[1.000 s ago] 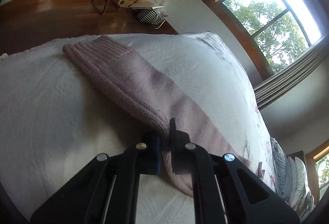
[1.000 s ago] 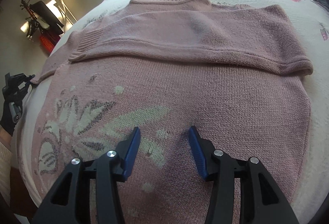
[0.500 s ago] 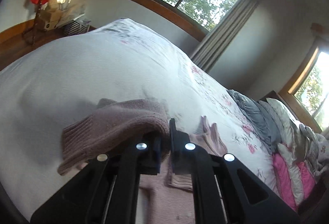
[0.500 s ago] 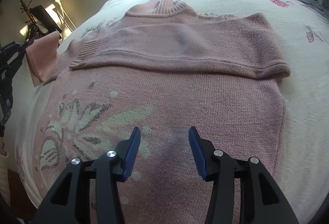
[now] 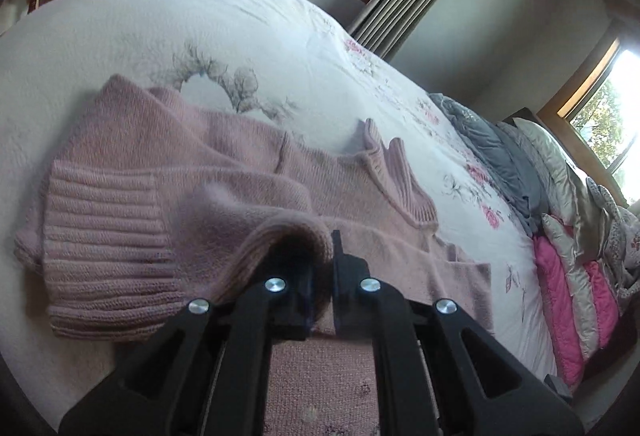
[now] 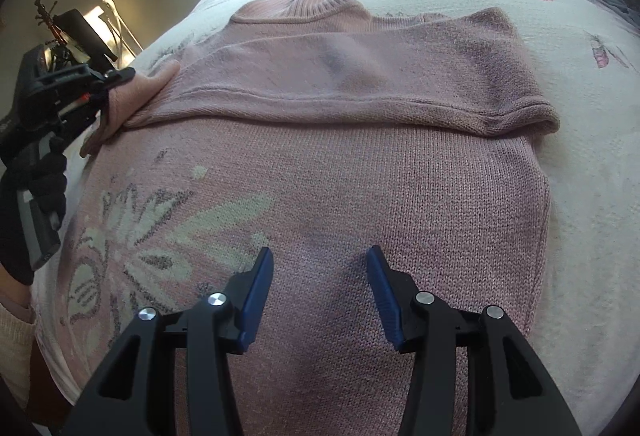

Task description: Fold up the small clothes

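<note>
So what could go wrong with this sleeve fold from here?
The left gripper pinches only an edge of the sleeve, so the knit could slip out mid-fold. The right gripper hovers open over the sweater, pinning nothing, so dragging the sleeve may shift the already folded sleeve.

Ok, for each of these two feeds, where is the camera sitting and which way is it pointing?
Left wrist: sits behind the left gripper, low over the bed, facing the pillows; its jaws are shut on the sleeve.
Right wrist: sits behind the right gripper, above the sweater, facing its collar; jaws open, and a gloved hand shows at left.
Shared: sweater, bed, and the left gripper with the sleeve.
</note>
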Motion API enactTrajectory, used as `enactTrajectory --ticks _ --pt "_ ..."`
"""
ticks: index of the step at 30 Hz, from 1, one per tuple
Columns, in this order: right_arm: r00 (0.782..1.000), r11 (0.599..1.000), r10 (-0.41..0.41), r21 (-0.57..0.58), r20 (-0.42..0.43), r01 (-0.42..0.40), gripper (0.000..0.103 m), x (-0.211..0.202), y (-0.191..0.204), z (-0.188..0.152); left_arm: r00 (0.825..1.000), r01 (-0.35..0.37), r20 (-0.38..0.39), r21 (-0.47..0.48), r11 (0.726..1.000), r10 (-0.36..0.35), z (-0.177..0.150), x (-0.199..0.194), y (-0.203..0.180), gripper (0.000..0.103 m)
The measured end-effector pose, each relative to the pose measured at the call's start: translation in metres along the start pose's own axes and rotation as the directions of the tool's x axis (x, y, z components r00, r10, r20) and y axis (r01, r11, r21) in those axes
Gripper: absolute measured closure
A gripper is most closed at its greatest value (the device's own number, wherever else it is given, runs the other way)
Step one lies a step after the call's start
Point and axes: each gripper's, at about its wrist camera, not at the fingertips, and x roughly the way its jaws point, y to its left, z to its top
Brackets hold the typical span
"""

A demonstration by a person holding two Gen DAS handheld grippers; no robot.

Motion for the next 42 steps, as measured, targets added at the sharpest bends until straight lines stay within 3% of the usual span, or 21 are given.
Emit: enactTrajectory --ticks 6,12,15,17,19,22,25,31,32,33,34,35,38,42 --pt "1.0 1.0 -0.01 0.006 -0.011 0.01 0.053 0.003 0.003 0.001 0.995 0.001 -0.096 0.009 1.0 0.0 -0.029 0.016 0.015 0.092" --pt "1.0 1.0 -0.003 -0.025 -0.017 0.003 0.053 0.0 0.015 0.018 0.984 0.115 -0.143 0.031 0.993 -0.11 -0.044 -0.044 0.025 0.087" --pt "0.998 0.998 0.058 -0.034 -0.021 -0.058 0.053 -0.001 0.033 0.04 0.999 0.037 -0.02 0.084 0.996 -0.035 -0.031 -0.088 0.042 0.083" --pt "0.992 0.992 0.123 -0.036 -0.02 -0.124 0.053 0.0 0.052 0.061 0.997 -0.054 0.058 0.086 0.995 0.049 -0.012 -0.105 0.056 0.078" --pt "0.984 0.983 0.177 -0.043 -0.028 -0.178 0.053 0.005 0.075 0.083 0.988 -0.135 0.086 0.057 0.989 0.129 0.011 -0.106 0.071 0.077" --pt "0.976 0.976 0.212 -0.031 -0.056 -0.214 0.053 0.028 0.106 0.119 0.977 -0.204 0.07 0.023 0.979 0.202 0.03 -0.095 0.087 0.077" --pt "0.944 0.95 0.311 0.045 -0.112 -0.308 0.053 0.061 0.126 0.144 0.974 -0.227 0.019 0.008 0.974 0.226 0.033 -0.08 0.099 0.077" --pt "0.925 0.945 0.326 0.092 -0.194 -0.314 0.054 0.116 0.152 0.155 0.957 -0.289 -0.016 0.074 0.954 0.291 0.025 -0.058 0.106 0.076" --pt "0.923 0.942 0.334 0.101 -0.19 -0.32 0.055 0.119 0.152 0.154 0.957 -0.287 -0.018 0.073 0.955 0.289 0.024 -0.057 0.107 0.076" --pt "0.919 0.937 0.349 0.104 -0.184 -0.335 0.063 0.121 0.154 0.155 0.958 -0.284 -0.018 0.068 0.956 0.286 0.023 -0.057 0.109 0.076" --pt "0.913 0.931 0.364 0.103 -0.184 -0.351 0.082 0.123 0.156 0.156 0.959 -0.283 -0.019 0.064 0.957 0.284 0.023 -0.057 0.11 0.076" --pt "0.9 0.92 0.391 0.101 -0.191 -0.378 0.093 0.125 0.158 0.156 0.958 -0.283 -0.017 0.064 0.957 0.285 0.022 -0.057 0.111 0.076" --pt "0.909 0.927 0.374 0.037 -0.184 -0.374 0.095 0.12 0.167 0.156 0.957 -0.289 -0.011 0.068 0.955 0.29 0.021 -0.062 0.109 0.075" --pt "0.905 0.908 0.416 -0.002 -0.091 -0.418 0.096 0.08 0.158 0.163 0.968 -0.247 0.047 0.036 0.968 0.245 0.024 -0.086 0.099 0.068"
